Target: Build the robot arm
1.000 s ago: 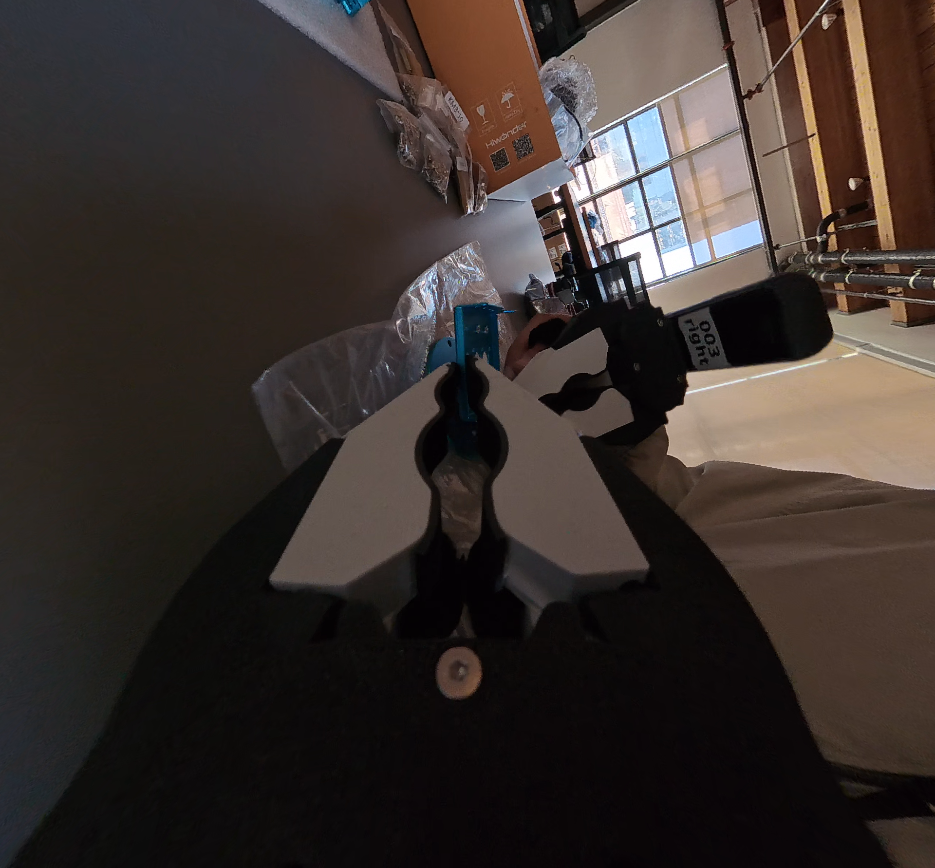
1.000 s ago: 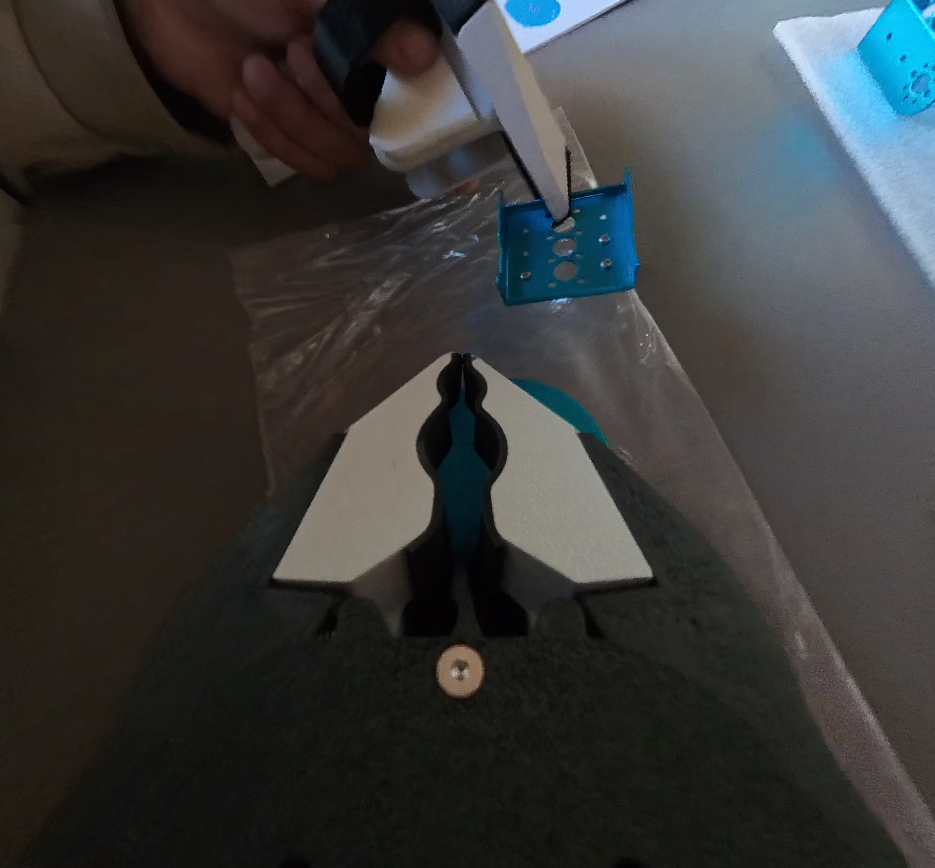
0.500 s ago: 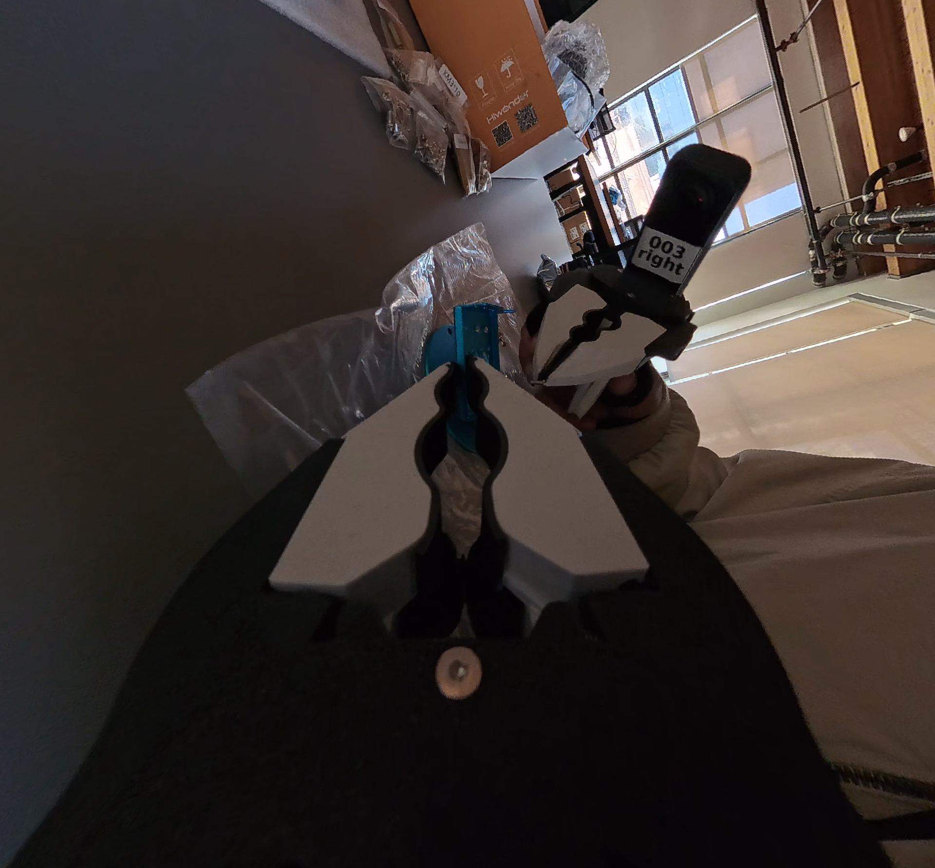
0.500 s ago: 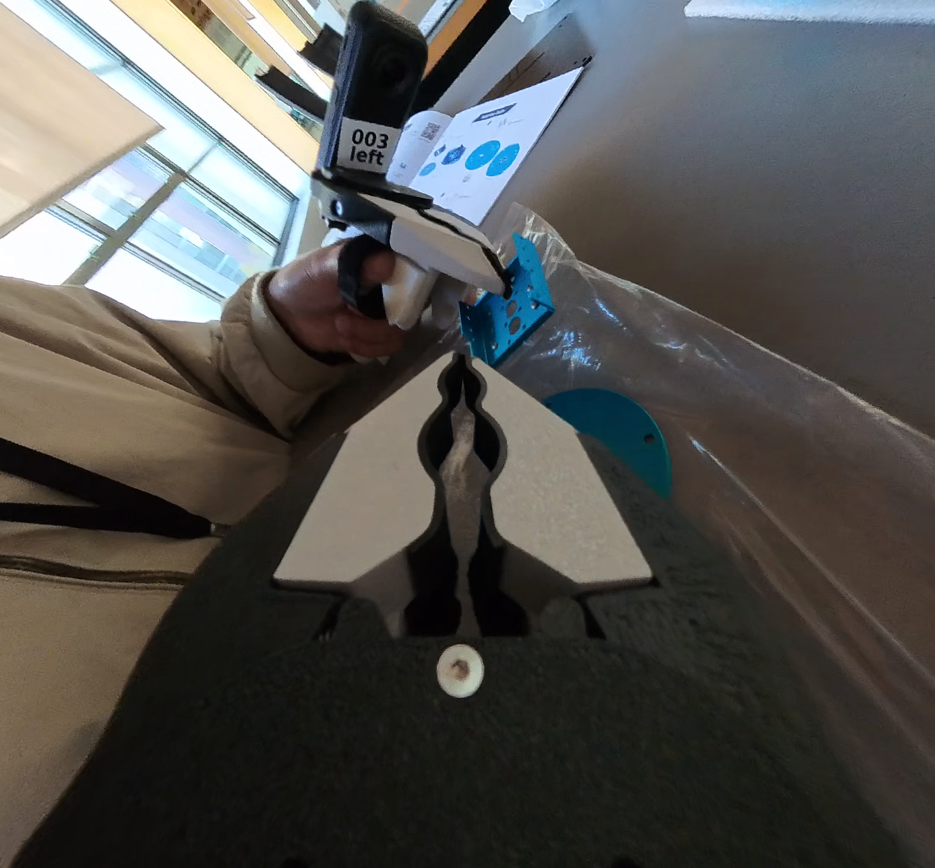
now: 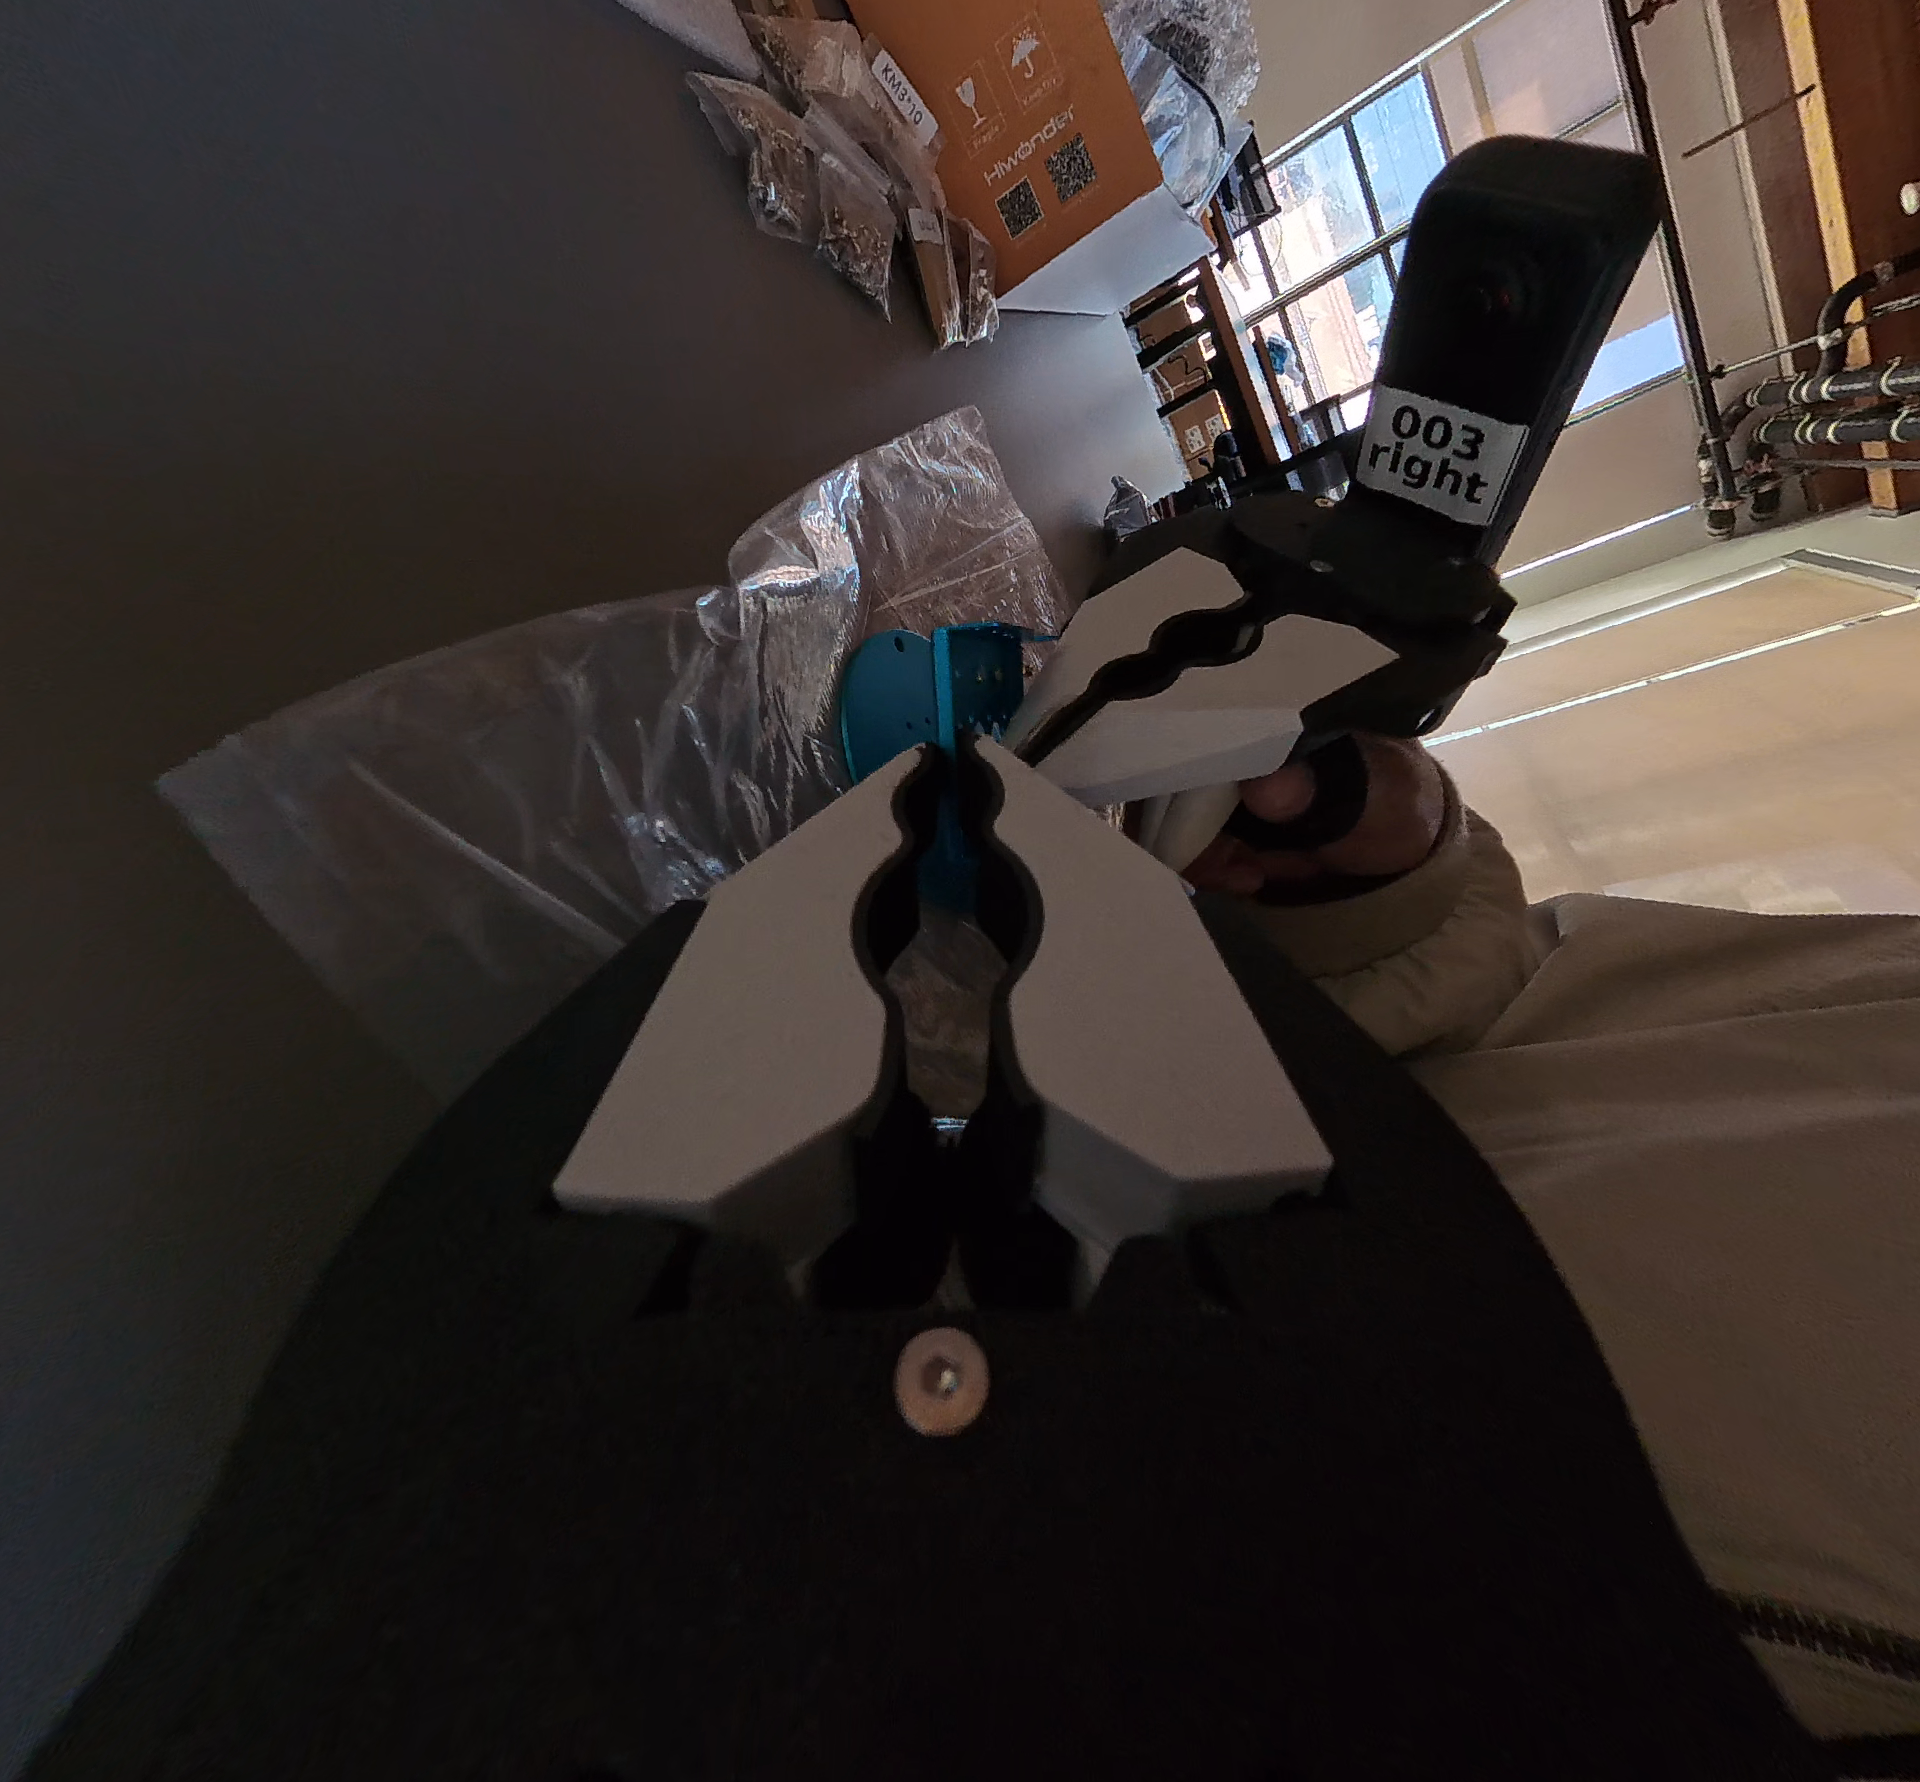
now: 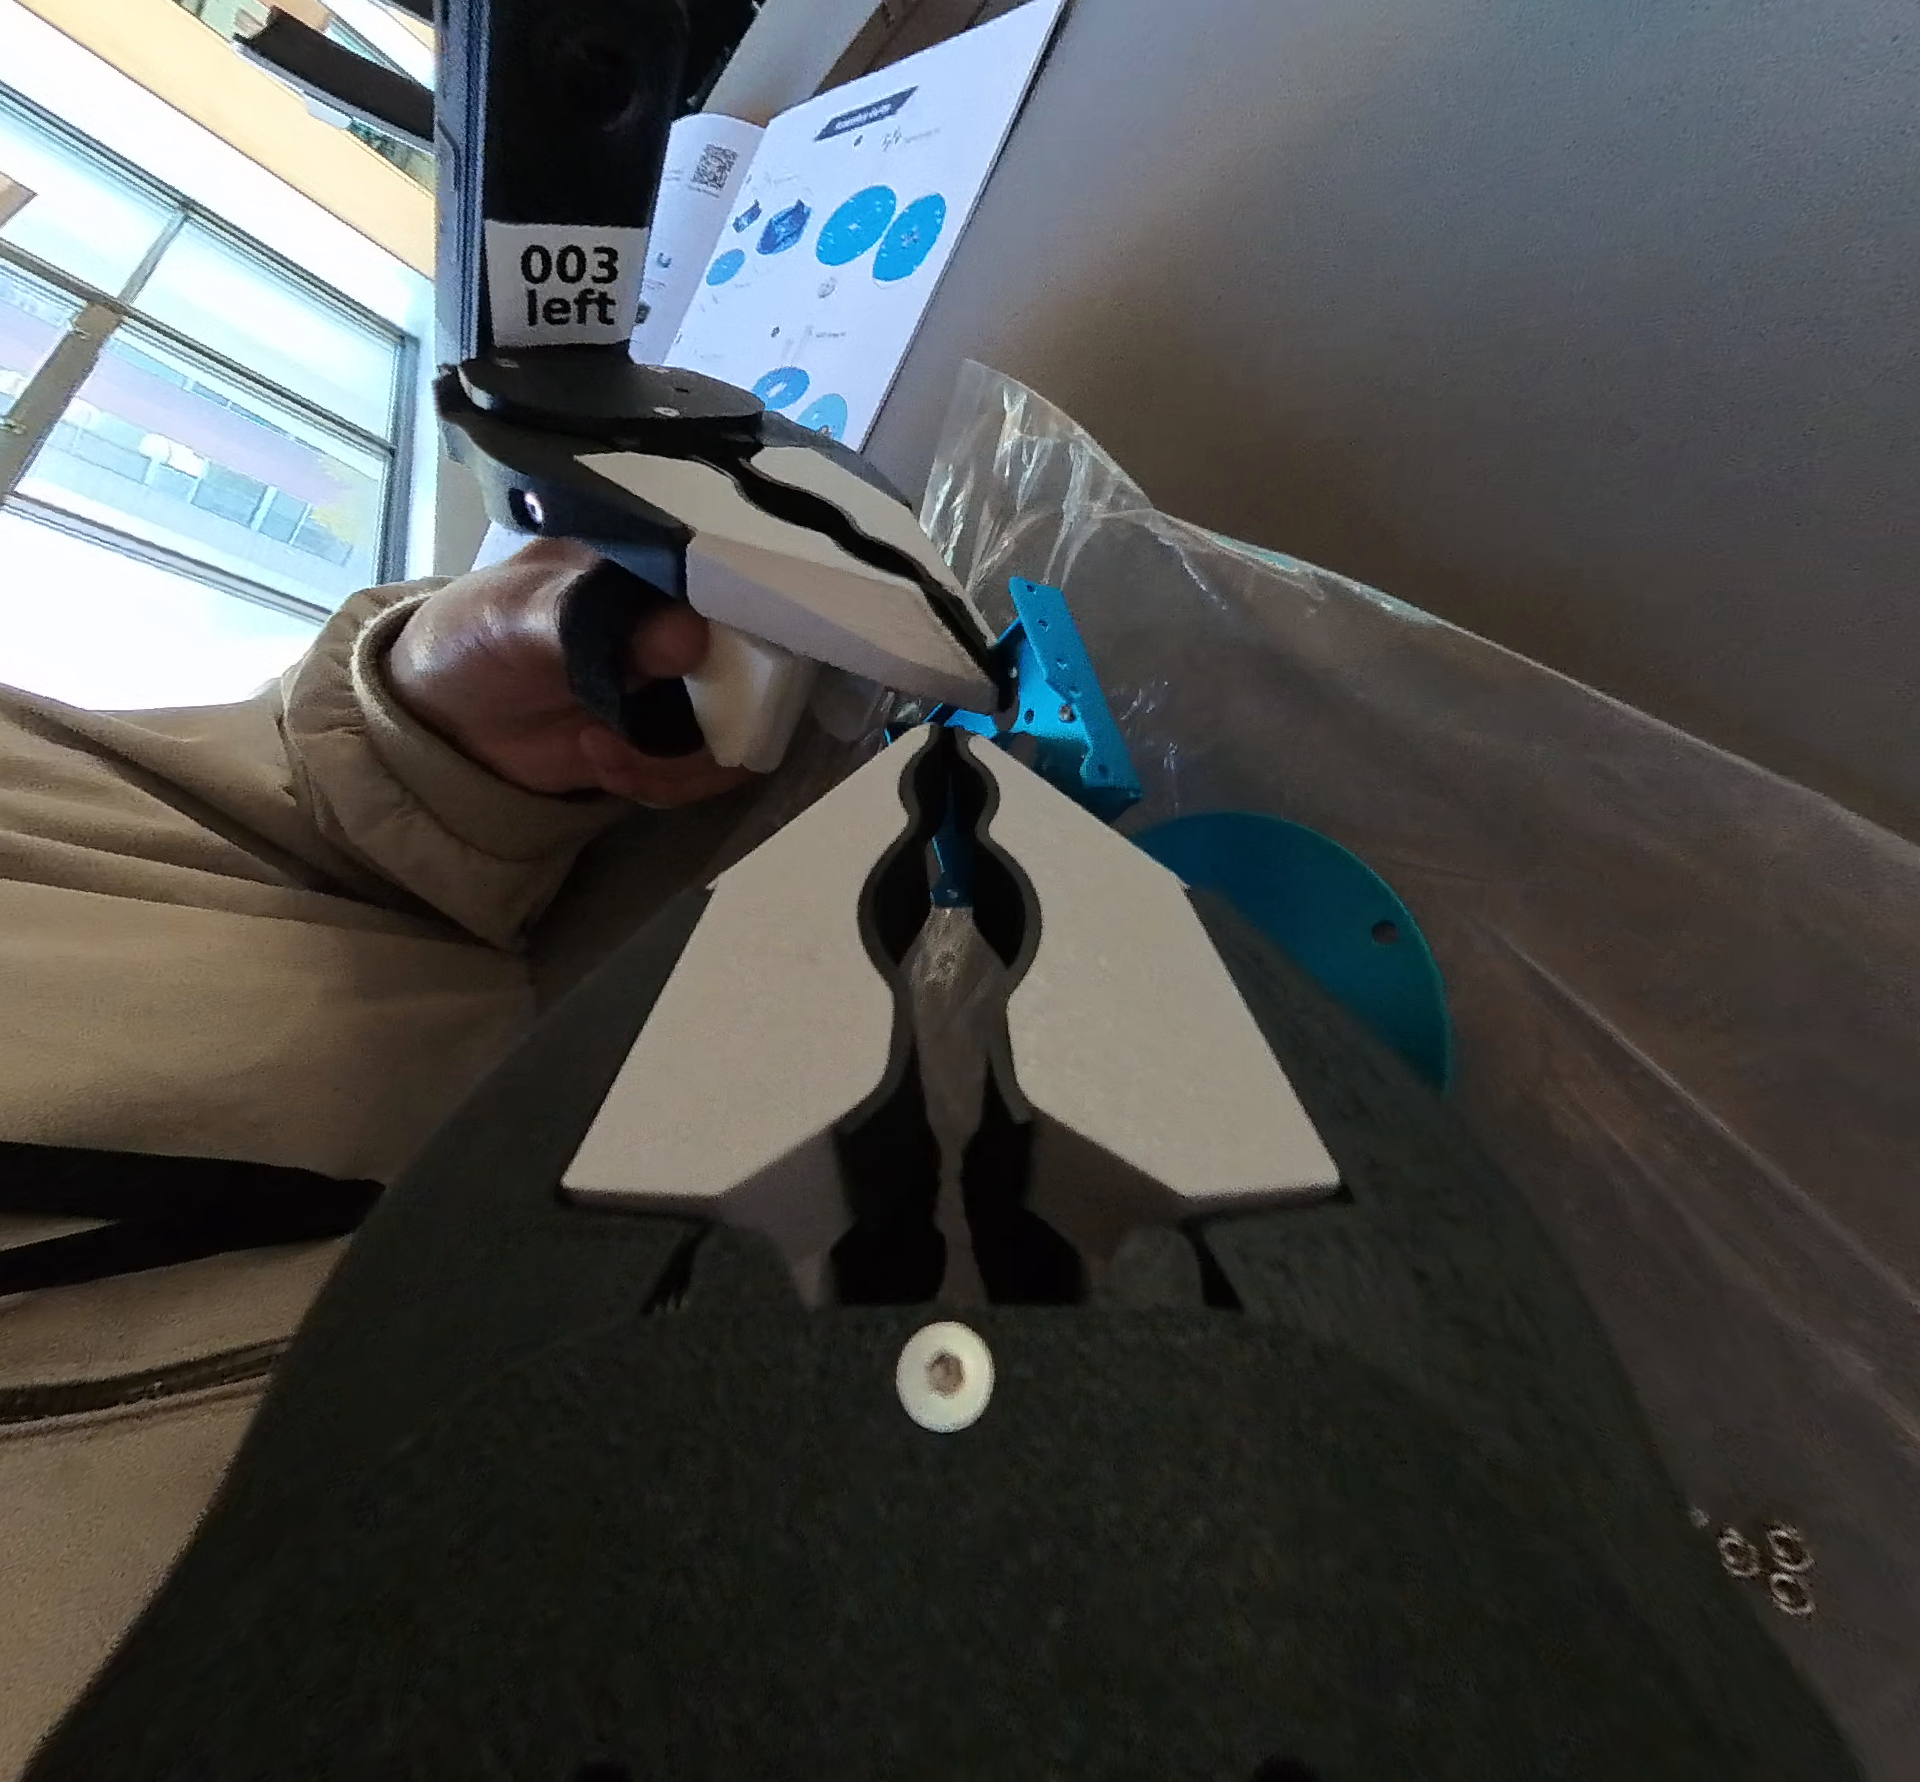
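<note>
Blue metal bracket point(image 6: 1070, 693), drilled with holes, sits pinched in the left gripper point(image 6: 987, 688), jaws closed tight on its edge. Right gripper point(image 6: 948, 745) comes in just beside it, jaws nearly together; whether they bite the bracket, cannot tell. Clear plastic bag point(image 5: 540, 745) lies crumpled underneath on the grey table point(image 5: 312, 330), a blue disc point(image 6: 1320, 911) just right. Far off stands an orange box point(image 5: 966, 39).

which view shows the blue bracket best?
Right wrist view. It shows the blue bracket from the side, with its holes, pinched at the tip of the left tool, above the blue disc. The left wrist view shows the bracket edge-on, partly hidden by that tool's own fingers.
</note>
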Action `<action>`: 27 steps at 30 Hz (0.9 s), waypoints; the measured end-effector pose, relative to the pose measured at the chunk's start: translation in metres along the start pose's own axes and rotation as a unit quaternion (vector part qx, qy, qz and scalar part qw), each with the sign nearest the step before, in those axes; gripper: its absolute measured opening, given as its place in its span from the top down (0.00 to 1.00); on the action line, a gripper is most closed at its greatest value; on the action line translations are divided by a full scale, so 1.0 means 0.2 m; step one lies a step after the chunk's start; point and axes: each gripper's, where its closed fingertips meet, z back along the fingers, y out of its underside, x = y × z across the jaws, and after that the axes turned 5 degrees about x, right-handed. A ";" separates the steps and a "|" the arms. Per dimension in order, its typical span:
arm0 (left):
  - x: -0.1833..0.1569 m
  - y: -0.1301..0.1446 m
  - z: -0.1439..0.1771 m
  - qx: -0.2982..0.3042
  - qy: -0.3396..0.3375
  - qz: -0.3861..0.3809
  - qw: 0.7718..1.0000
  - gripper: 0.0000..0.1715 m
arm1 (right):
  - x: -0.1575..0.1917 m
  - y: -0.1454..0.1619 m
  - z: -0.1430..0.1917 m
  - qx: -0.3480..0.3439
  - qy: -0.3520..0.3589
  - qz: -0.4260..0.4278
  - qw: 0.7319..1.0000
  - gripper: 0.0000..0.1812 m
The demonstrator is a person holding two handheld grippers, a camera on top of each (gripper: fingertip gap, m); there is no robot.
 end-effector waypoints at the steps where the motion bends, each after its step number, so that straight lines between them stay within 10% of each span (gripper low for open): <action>1: 0.00 0.00 0.00 0.000 -0.001 -0.001 1.000 0.99 | 0.00 0.00 0.00 0.004 -0.002 -0.001 1.000 1.00; 27: 0.03 -0.01 0.01 -0.002 -0.021 -0.011 1.000 0.99 | -0.02 0.00 -0.02 0.025 0.025 0.010 0.999 1.00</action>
